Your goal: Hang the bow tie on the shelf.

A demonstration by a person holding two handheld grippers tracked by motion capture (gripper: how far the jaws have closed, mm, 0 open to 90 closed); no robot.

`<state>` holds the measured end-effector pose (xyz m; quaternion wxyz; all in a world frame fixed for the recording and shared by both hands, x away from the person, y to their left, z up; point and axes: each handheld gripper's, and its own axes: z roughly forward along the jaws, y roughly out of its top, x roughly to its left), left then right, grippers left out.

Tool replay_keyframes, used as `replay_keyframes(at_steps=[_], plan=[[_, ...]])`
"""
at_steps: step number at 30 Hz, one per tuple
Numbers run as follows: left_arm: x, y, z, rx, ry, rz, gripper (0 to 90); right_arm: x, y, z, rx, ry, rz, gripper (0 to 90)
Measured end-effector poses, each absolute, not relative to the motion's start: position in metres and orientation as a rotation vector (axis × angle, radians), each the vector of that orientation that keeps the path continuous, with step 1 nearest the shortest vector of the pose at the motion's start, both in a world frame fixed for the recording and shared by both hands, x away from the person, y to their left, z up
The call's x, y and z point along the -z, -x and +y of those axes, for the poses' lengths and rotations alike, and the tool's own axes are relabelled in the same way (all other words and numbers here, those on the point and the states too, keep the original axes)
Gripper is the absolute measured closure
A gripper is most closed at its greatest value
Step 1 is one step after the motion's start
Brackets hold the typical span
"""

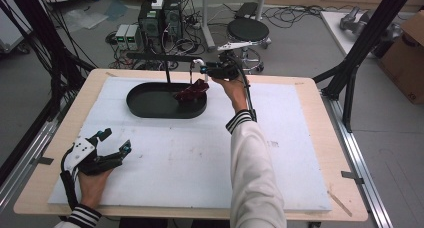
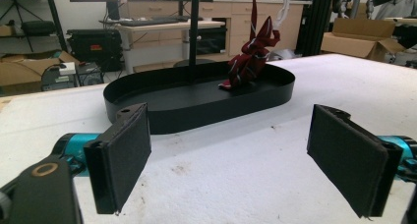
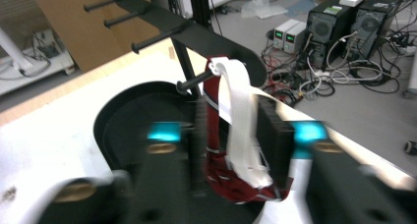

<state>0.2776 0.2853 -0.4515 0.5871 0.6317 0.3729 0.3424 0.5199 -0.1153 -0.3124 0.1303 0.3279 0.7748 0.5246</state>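
With its jaws parted around the red strap (image 3: 216, 135), the right hand-held gripper (image 3: 231, 135) grips nothing; the strap's white loop (image 3: 236, 86) hangs on a rack peg (image 3: 194, 81) above the black tray (image 1: 150, 108). Withdrawing carelessly could snag the loop and unhook it. Left hand-held gripper (image 1: 107, 148) rests open on the counter (image 1: 200, 158).

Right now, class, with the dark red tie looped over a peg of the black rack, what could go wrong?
1. The tie hangs by its white strap near the peg's tip, so it might slip off.
2. The right gripper has its jaws on both sides of the tie; withdrawing could snag it.
3. The tail is bunched in the tray, and its weight may tug the tie.
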Motion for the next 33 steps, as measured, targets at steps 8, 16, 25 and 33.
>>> replay_keyframes(at_steps=[8, 16, 25, 33], plan=[[0.452, -0.278, 0.285, -0.797, -1.471, 0.872, 16.9, 0.304, -0.509, -0.117, -1.516, -0.947, 2.268, 9.4], [0.451, -0.279, 0.285, -0.793, -1.473, 0.879, 16.9, 0.299, -0.481, -0.133, -1.524, -0.874, 2.244, 0.6], [0.451, -0.278, 0.284, -0.803, -1.481, 0.866, 16.9, 0.292, -0.424, -0.171, -1.567, -0.810, 2.173, 0.6], [0.452, -0.277, 0.284, -0.807, -1.470, 0.862, 16.9, 0.302, -0.365, -0.201, -1.578, -0.793, 2.106, 0.6]])
